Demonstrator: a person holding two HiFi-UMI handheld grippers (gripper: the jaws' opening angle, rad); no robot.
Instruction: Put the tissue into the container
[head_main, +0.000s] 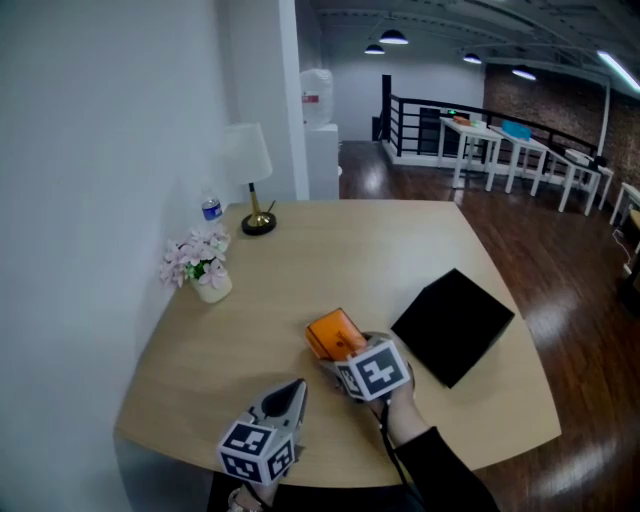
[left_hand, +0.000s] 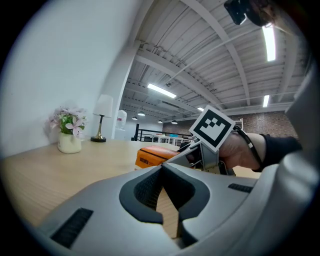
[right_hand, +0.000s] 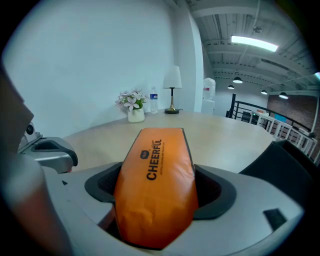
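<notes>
Head view, tabletop: pale wooden tabletop (head_main: 350, 250) with rounded corners.
Head view, tissue: orange plastic-wrapped tissue pack (head_main: 331, 328) sits near the near edge, about midway along it.
Head view, container: black rectangular container (head_main: 453, 325) lies by the right edge, just beside the pack.
Head view, right gripper: right gripper (head_main: 340, 350) is at the pack's near end.
Head view, left gripper: left gripper (head_main: 298, 385) is over the near edge, apart from the pack.
Head view, other items: white table lamp (head_main: 250, 165) stands at the far left corner; pink flowers in a white vase (head_main: 205, 265) stand by the left edge.
Left gripper view, fingers: fingers (left_hand: 145, 192) are clenched tip to tip, with nothing between them; the pack is ahead of them.
Right gripper view, fingers: fingers (right_hand: 212, 192) are grasping the orange pack, which fills the gap and extends forward over the tabletop.
Right gripper view, container: to the right, at the tabletop's edge.
</notes>
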